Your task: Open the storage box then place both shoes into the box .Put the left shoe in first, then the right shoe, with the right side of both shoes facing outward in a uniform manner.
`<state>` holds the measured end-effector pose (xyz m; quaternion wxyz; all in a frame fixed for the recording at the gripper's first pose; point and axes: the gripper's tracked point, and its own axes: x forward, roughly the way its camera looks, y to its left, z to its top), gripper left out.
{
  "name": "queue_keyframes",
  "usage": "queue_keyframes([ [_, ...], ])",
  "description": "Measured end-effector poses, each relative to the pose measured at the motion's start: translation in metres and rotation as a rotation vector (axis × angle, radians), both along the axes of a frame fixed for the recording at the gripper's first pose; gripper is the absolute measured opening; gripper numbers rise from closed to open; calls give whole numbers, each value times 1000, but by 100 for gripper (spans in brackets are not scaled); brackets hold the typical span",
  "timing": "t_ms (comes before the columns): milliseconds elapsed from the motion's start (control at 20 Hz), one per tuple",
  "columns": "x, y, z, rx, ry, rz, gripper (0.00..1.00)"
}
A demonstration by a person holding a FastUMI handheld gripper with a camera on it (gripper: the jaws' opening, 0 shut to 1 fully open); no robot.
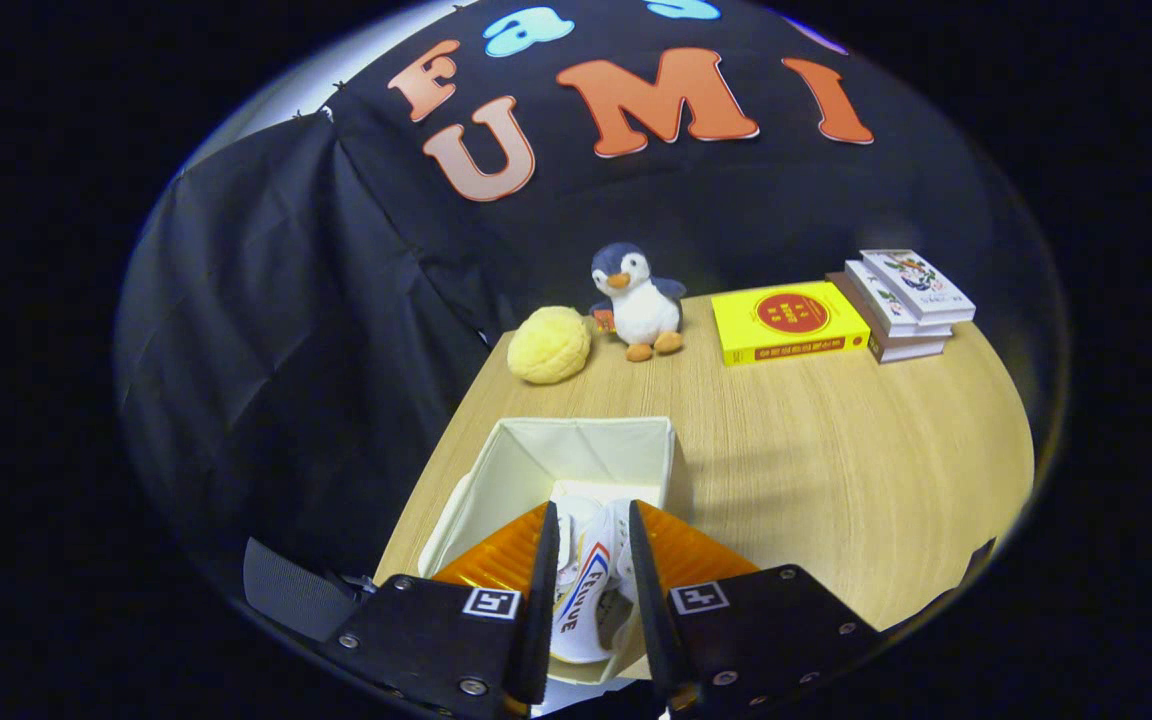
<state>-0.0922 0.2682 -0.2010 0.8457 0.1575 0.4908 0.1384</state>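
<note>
An open cream fabric storage box (pixel 576 450) stands on the wooden table just ahead of my fingers. My gripper (pixel 591 530) is shut on a white shoe (pixel 586 580) with red, blue and yellow side trim, held over the near part of the box. The shoe's upper is pinched between both fingers, its trimmed side facing up toward the camera. The fingers hide the shoe's lower part and the box's near wall. I cannot tell whether another shoe lies in the box.
At the back of the table (pixel 836 470) stand a yellow sponge ball (pixel 549 344), a plush penguin (pixel 636 300), a yellow book (pixel 786 322) and a stack of books (pixel 906 305). Black cloth walls hang behind and to the left.
</note>
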Motion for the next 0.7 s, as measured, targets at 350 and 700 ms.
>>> queue_keyframes([
  [350,40,-72,50,-40,-210,-35,73],
  [700,68,-167,92,-137,-419,-115,79],
])
